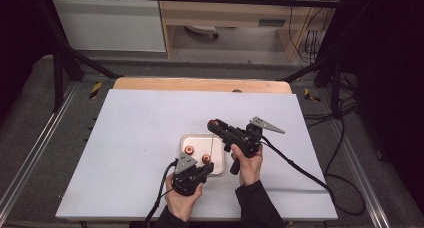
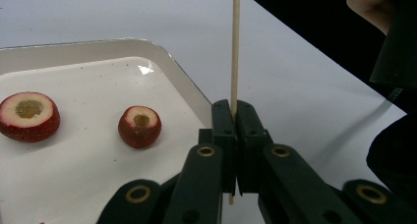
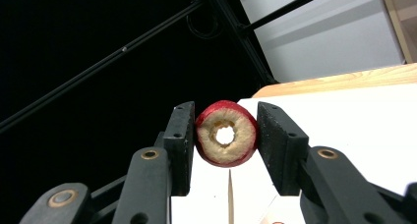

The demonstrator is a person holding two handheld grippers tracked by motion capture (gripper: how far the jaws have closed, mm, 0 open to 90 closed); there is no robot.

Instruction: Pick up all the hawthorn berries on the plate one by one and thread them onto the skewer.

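Your left hand-held gripper (image 1: 199, 164) sits nearest you, at the front edge of the white tray (image 1: 186, 139). Its jaws are pressed together on a thin wooden stick (image 2: 235, 47), and the stick stands straight up from them. Just past it, two red fruit pieces (image 2: 139, 126) with their middles cut out lie on the tray, a little apart from each other. The tray rests on the white desk (image 1: 130, 138). Your right hand-held gripper (image 1: 214, 124) is higher and a bit farther out, lying level and pointing to the left. Its jaws are clamped on a red fruit ring (image 3: 226, 133) with a hole through the middle. The ring hangs right over the tip of the stick, not yet on it.
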